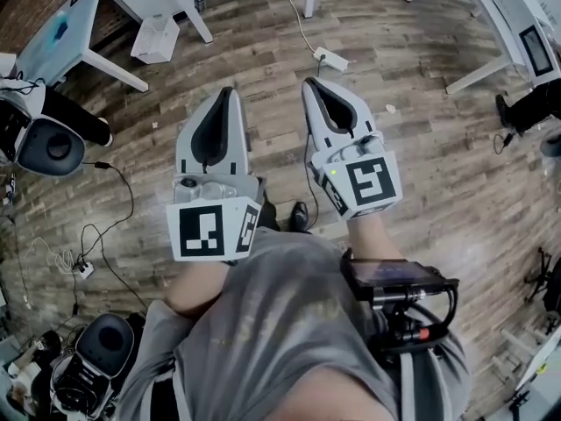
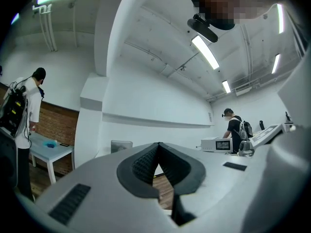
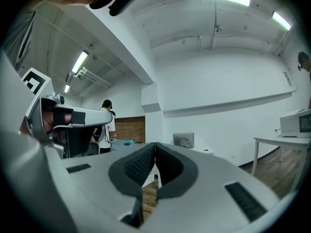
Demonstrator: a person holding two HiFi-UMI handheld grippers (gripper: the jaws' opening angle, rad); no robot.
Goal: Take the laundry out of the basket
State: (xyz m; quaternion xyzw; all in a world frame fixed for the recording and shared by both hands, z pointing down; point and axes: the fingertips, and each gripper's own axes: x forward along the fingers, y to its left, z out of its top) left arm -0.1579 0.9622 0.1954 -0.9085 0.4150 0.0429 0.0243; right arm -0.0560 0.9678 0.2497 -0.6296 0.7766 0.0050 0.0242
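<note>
No basket and no laundry show in any view. In the head view both grippers are held side by side at waist height over a wooden floor (image 1: 421, 147), pointing forward. The jaws of my left gripper (image 1: 226, 91) are pressed together with nothing between them, and its own view shows the black pads (image 2: 146, 161) meeting at the tip (image 2: 158, 146). My right gripper (image 1: 312, 84) is likewise shut and empty, with its pads (image 3: 167, 166) touching at the tip (image 3: 154, 145). The left gripper's body (image 3: 48, 115) shows at the left of the right gripper view.
White table legs (image 1: 188, 11) stand ahead, with a white box (image 1: 156, 38) and a power strip (image 1: 331, 59) on the floor. Cables (image 1: 96, 235) and black gear (image 1: 48, 143) lie at the left. Two people (image 2: 24, 108) (image 2: 235, 130) stand at tables across the room.
</note>
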